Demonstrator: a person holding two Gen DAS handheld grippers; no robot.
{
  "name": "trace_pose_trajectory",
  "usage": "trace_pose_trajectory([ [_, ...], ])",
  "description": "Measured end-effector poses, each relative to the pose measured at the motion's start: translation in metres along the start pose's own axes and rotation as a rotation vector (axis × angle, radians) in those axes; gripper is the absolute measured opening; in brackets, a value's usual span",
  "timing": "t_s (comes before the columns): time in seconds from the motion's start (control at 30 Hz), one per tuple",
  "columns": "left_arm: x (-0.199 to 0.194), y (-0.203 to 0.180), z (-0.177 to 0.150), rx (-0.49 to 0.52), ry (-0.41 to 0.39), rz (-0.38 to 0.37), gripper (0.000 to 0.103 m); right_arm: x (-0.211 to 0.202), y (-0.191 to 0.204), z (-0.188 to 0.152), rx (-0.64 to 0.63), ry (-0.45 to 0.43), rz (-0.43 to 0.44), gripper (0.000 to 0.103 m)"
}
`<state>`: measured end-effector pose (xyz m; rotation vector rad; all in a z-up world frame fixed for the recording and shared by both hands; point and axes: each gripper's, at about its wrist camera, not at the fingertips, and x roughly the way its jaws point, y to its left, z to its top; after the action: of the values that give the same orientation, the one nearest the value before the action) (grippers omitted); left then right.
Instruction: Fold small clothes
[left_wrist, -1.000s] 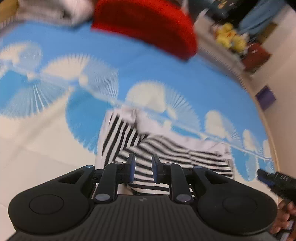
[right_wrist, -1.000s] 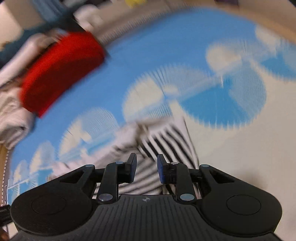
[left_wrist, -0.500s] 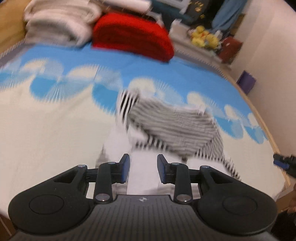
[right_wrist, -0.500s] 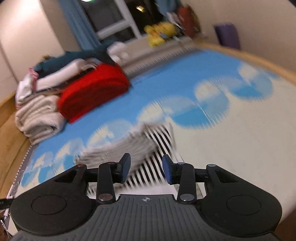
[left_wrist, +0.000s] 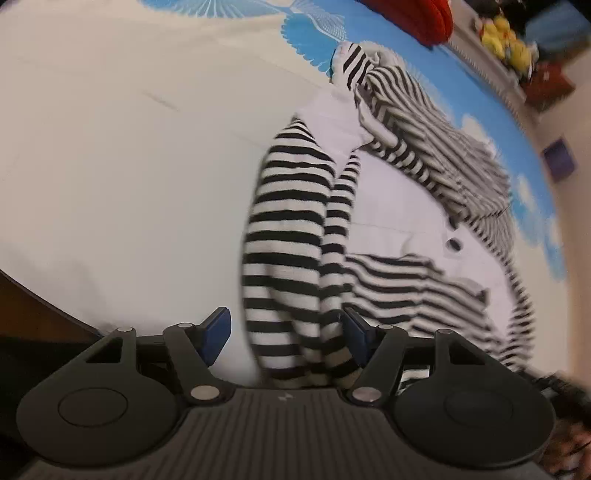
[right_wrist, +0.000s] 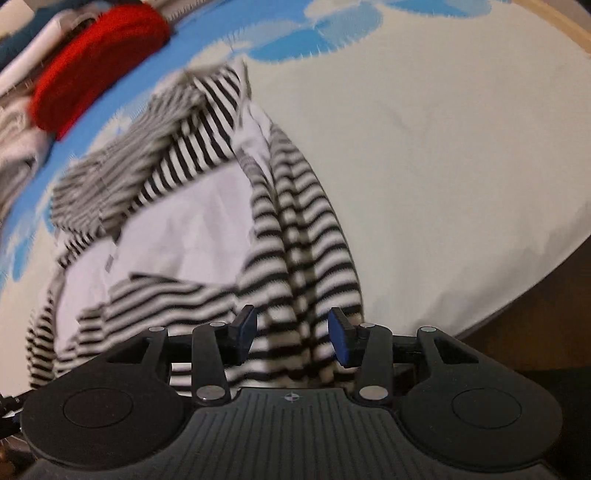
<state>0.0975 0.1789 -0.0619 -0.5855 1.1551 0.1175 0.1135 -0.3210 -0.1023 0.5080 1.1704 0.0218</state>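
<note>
A small black-and-white striped garment (left_wrist: 295, 229) with a white lining lies spread on the bed, its near end at the bed's front edge. It also shows in the right wrist view (right_wrist: 303, 229). My left gripper (left_wrist: 286, 334) is open, and a striped sleeve runs between its blue pads (left_wrist: 216, 330) without being pinched. My right gripper (right_wrist: 291, 334) is open too, with striped cloth lying between its fingers. The garment's far part is bunched and blurred.
The bed cover (left_wrist: 129, 147) is white near me and blue-patterned farther off. A red folded blanket (right_wrist: 92, 66) and stacked pale linens lie at the far side. The wooden bed edge (right_wrist: 546, 306) shows at the lower right.
Both grippers have dropped low and close to the near end of the garment and opened wider. The striped cloth now lies between their fingers.
</note>
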Motion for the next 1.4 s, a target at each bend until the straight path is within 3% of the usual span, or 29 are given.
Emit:
trace_pose_trajectory([
  [0.17, 0.015, -0.002, 0.001, 0.024, 0.052, 0.037, 0.067, 0.015, -0.003, -0.009, -0.012, 0.059, -0.067, 0.049],
  [0.23, 0.019, 0.000, 0.000, 0.022, 0.064, 0.050, 0.052, 0.018, -0.004, -0.010, -0.002, 0.062, -0.072, 0.051],
  [0.3, 0.024, -0.001, -0.001, 0.031, 0.079, 0.051, 0.026, 0.021, -0.002, -0.011, -0.009, 0.063, -0.083, 0.052],
  [0.37, 0.024, -0.005, -0.003, 0.060, 0.077, 0.048, 0.008, 0.021, 0.002, -0.012, -0.029, 0.057, -0.087, 0.052],
  [0.4, 0.023, -0.008, -0.003, 0.074, 0.071, 0.045, 0.007, 0.020, 0.003, -0.014, -0.042, 0.051, -0.089, 0.042],
  [0.43, 0.021, -0.009, -0.004, 0.082, 0.057, 0.046, 0.006, 0.017, 0.003, -0.015, -0.046, 0.038, -0.076, 0.014],
  [0.47, 0.015, -0.009, -0.004, 0.082, 0.039, 0.042, 0.006, 0.014, 0.001, -0.013, -0.031, 0.021, -0.047, 0.009],
  [0.6, -0.016, -0.002, -0.006, 0.042, -0.046, -0.011, 0.006, -0.017, -0.014, -0.005, 0.058, -0.137, -0.005, 0.008],
  [0.67, -0.018, 0.002, -0.006, 0.035, -0.039, -0.003, 0.006, -0.015, -0.022, -0.004, 0.099, -0.113, 0.006, 0.008],
  [0.73, -0.004, 0.007, -0.007, 0.018, 0.031, 0.017, 0.009, -0.001, -0.024, -0.009, 0.091, -0.031, -0.025, 0.009],
  [0.8, 0.009, 0.010, -0.007, -0.008, 0.082, 0.014, 0.021, 0.007, -0.020, -0.012, 0.060, -0.001, -0.054, 0.012],
  [0.9, 0.008, 0.009, -0.003, -0.004, 0.067, 0.023, 0.035, 0.010, -0.017, -0.009, 0.045, 0.008, -0.060, 0.023],
  [1.0, 0.008, 0.010, -0.001, -0.014, 0.061, 0.025, 0.036, 0.014, -0.016, -0.012, 0.045, 0.036, -0.088, 0.035],
  [1.1, 0.014, 0.006, -0.001, -0.004, 0.070, 0.040, 0.036, 0.018, -0.008, -0.014, -0.006, 0.047, -0.103, 0.039],
  [1.27, 0.019, 0.006, -0.003, 0.011, 0.075, 0.055, 0.036, 0.016, -0.010, -0.013, -0.007, 0.045, -0.095, 0.039],
  [1.4, 0.020, 0.005, -0.004, 0.007, 0.072, 0.058, 0.037, 0.014, -0.011, -0.013, 0.009, 0.038, -0.059, 0.023],
])
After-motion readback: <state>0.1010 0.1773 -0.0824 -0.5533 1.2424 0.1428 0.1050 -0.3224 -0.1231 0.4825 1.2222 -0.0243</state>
